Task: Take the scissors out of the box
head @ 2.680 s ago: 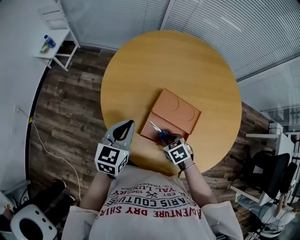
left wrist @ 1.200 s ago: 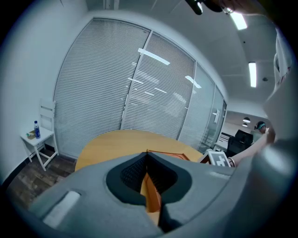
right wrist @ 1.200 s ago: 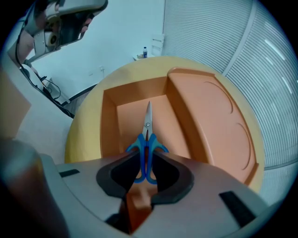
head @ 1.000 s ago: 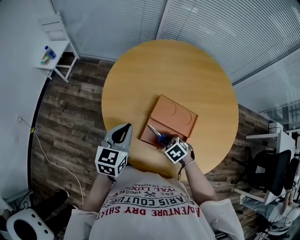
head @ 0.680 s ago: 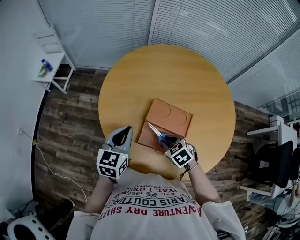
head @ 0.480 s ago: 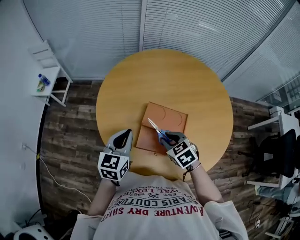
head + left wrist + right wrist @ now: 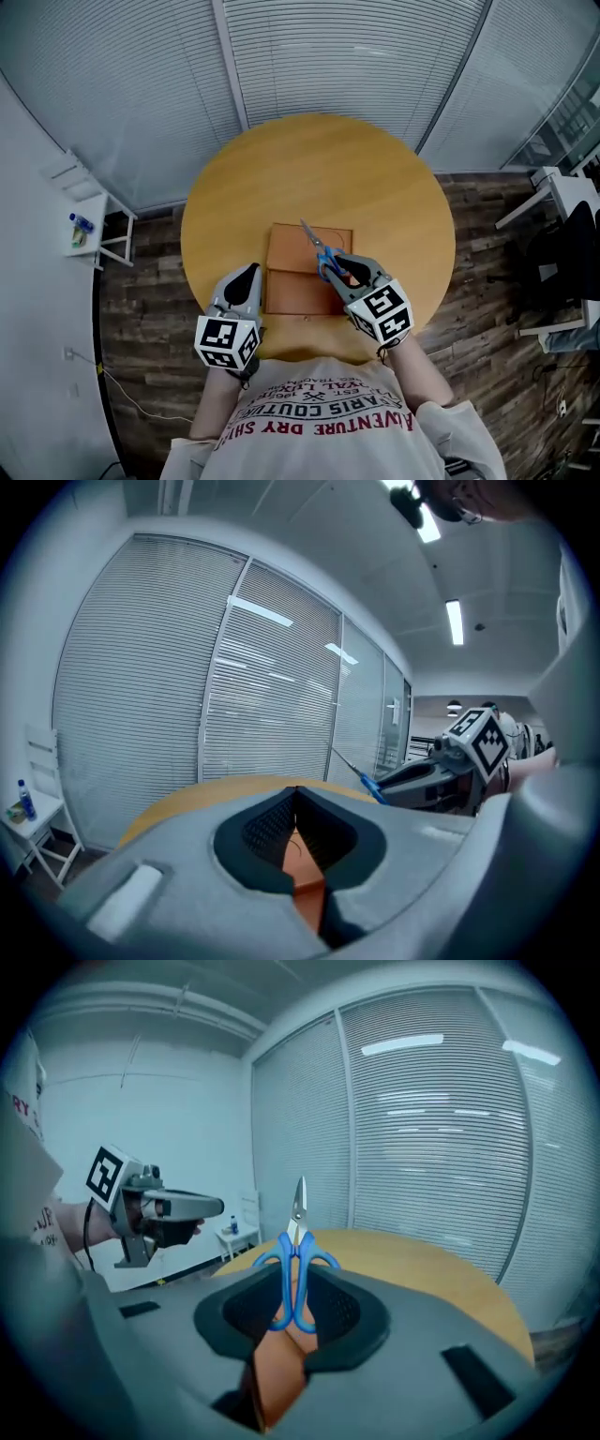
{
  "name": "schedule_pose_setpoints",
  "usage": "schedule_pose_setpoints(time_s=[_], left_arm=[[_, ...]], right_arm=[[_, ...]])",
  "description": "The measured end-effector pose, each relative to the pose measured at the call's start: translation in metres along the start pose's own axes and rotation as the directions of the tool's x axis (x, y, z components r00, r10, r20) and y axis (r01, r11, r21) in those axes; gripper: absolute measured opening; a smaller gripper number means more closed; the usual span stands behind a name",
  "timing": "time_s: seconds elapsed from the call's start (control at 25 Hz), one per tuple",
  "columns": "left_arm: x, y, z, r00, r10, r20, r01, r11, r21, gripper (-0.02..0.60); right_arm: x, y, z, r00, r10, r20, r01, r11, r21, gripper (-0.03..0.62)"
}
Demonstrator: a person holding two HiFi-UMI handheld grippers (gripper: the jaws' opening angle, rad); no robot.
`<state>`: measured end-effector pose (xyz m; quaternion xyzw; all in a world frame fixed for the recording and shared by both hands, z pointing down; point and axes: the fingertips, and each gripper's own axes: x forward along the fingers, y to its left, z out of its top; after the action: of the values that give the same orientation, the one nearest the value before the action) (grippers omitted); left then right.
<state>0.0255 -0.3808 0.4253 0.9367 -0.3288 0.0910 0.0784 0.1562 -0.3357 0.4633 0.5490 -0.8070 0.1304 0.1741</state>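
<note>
- The scissors [image 7: 295,1260] are out of the box [image 7: 295,281], gripped by their blue handles in the right gripper [image 7: 298,1297]. Its fingers [image 7: 349,1314] are clenched on the loops.
- The blades are closed. They run on in line with the fingers, tips pointing up and away from the person, so the long axis follows the gripper's own line.
- Seen from the head camera, the scissors [image 7: 323,255] sit over the box's far right corner. They appear to be held clear above it rather than resting in it.
- The orange box lies flat on the round counter [image 7: 375,178], near the person's edge and between the two grippers.
- The left gripper [image 7: 244,278] hangs just beside the box's near left corner. Its fingers [image 7: 258,832] are pressed together at the tips with nothing between them.
- Removal looks all but complete. Bare counter lies to the right of the box and beyond it, on the side of the hand that carries the scissors. A set-down there would likely need the tips tilted down towards level first.
</note>
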Motion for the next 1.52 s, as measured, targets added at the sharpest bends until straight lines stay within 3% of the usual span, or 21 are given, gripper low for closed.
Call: schedule_pose_setpoints(time_s=[0.2, 0.48, 0.76, 1.04, 1.52], left_arm=[[0.007, -0.013, 0.019, 0.999, -0.028, 0.040, 0.027, 0.999, 0.021, 0.011], [0.017, -0.025, 0.039, 0.995, -0.072, 0.076, 0.069, 0.997, 0.042, 0.009], [0.015, -0.024, 0.042, 0.993, -0.083, 0.089, 0.079, 0.996, 0.047, 0.009], [0.009, -0.022, 0.042, 0.992, -0.080, 0.093, 0.077, 0.997, 0.031, 0.009], [0.008, -0.026, 0.041, 0.994, -0.078, 0.082, 0.075, 0.996, 0.039, 0.011]], right_arm=[[-0.035, -0.015, 0.034, 0.986, -0.083, 0.144, 0.078, 0.996, 0.038, 0.092], [-0.065, -0.019, 0.073, 0.939, -0.141, 0.315, 0.131, 0.990, 0.052, 0.092], [-0.059, -0.024, 0.065, 0.938, -0.187, 0.293, 0.170, 0.982, 0.083, 0.092], [-0.062, -0.023, 0.071, 0.916, -0.240, 0.322, 0.229, 0.971, 0.072, 0.092], [-0.055, -0.027, 0.061, 0.923, -0.256, 0.288, 0.248, 0.967, 0.065, 0.092]])
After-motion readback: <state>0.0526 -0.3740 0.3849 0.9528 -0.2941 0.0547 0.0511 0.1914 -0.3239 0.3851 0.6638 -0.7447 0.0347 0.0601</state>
